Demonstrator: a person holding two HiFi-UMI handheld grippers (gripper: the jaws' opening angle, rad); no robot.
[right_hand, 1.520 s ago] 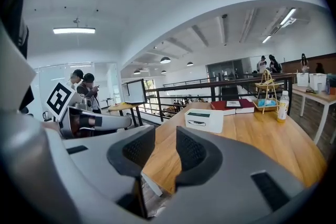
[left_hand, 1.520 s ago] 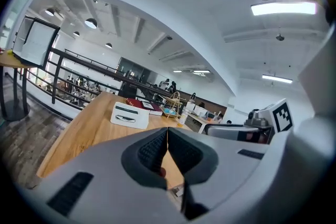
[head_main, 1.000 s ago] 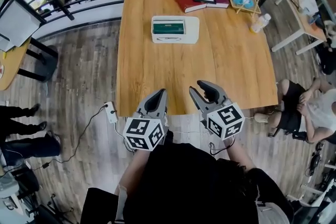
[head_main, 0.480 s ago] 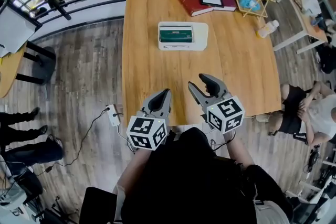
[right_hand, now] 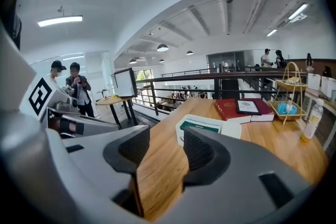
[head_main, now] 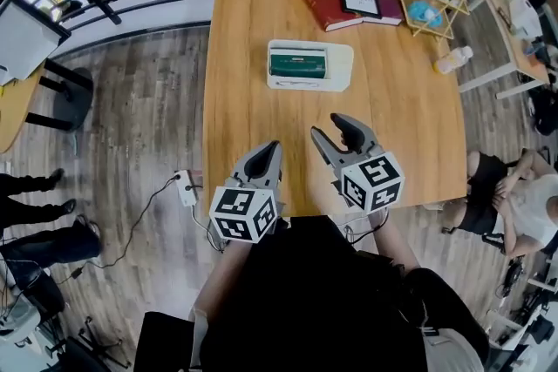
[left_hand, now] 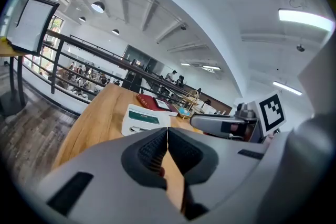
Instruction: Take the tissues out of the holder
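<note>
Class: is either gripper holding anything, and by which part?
Nothing is held. The left gripper is shut and empty; the right gripper has just been opening its jaws, with nothing between them. The tissue holder sits untouched on the table.

- Bright, even daylight in head view, barely any shadow.
- Glaring strip light (left_hand: 307, 16) at 2 o'clock, left gripper view; second strip light (right_hand: 60, 20) at 10 o'clock, right.
- Heavy fisheye bend, black corners.
- Left gripper (left_hand: 167, 134) soft, out of focus.
</note>
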